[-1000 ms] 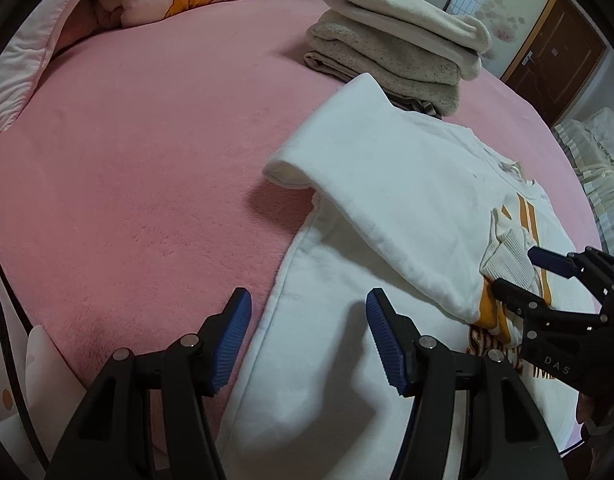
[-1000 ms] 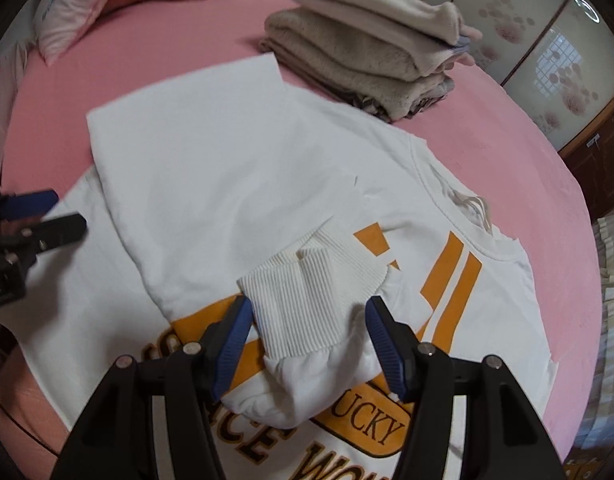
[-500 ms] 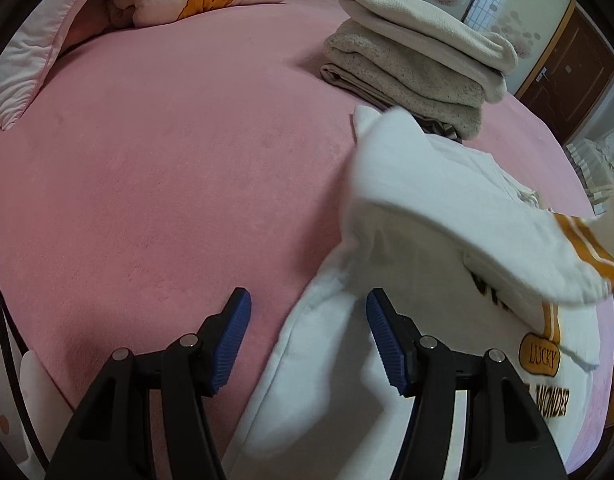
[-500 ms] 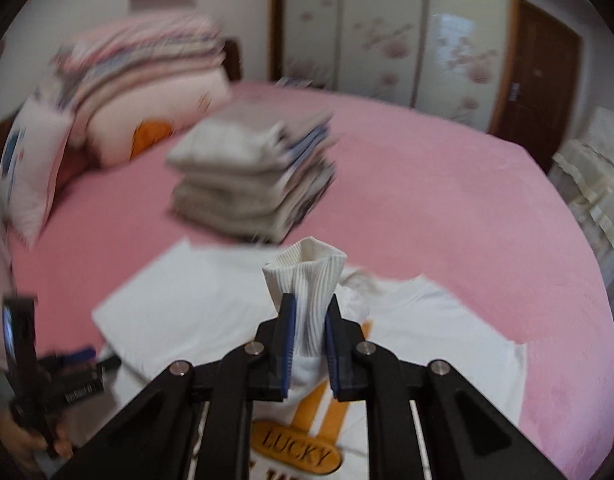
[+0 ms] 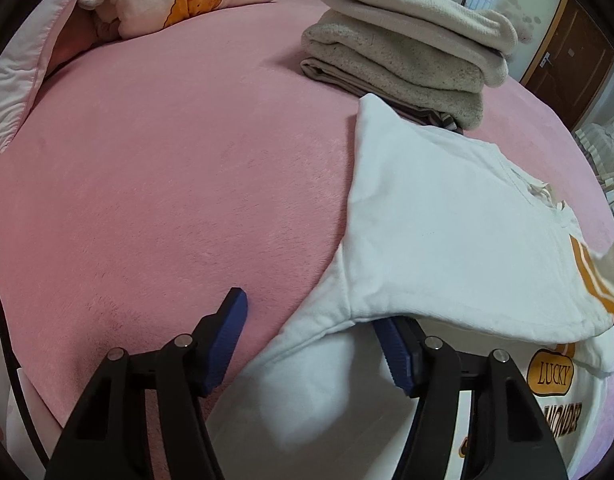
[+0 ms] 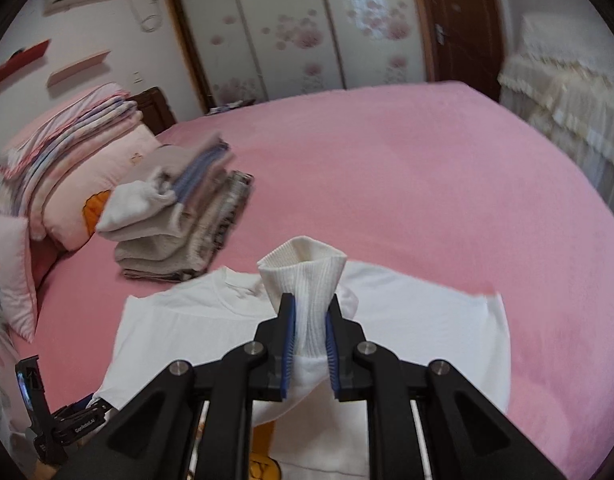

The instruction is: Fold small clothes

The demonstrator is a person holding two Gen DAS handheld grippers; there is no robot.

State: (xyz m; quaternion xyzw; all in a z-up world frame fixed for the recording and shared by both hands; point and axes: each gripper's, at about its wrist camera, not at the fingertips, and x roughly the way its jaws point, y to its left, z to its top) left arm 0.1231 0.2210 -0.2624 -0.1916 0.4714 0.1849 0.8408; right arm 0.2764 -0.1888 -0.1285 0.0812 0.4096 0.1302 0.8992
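Note:
A white sweatshirt (image 5: 439, 216) with orange stripes and a "LUCKY" print lies on the pink bed (image 5: 155, 168); it also shows in the right wrist view (image 6: 179, 328). My right gripper (image 6: 310, 322) is shut on the ribbed sleeve cuff (image 6: 303, 272) and holds it lifted above the shirt. My left gripper (image 5: 311, 336) is open at the shirt's lower left edge. Its right finger (image 5: 395, 352) sits under the lifted fold of fabric, its left finger (image 5: 227, 336) over the bare bed. The left gripper also shows small in the right wrist view (image 6: 63, 424).
A stack of folded beige and grey clothes (image 5: 403, 52) sits just beyond the shirt; it also shows in the right wrist view (image 6: 179, 224). Pink pillows and folded quilts (image 6: 67, 168) lie at the bed's head. Wardrobe doors (image 6: 291, 28) and a covered piece of furniture (image 6: 567, 92) stand behind.
My right gripper closed on the sleeve cuff and lifted it, dragging the sleeve across the shirt to the right. The left gripper stayed open and now has its right finger under the fold.

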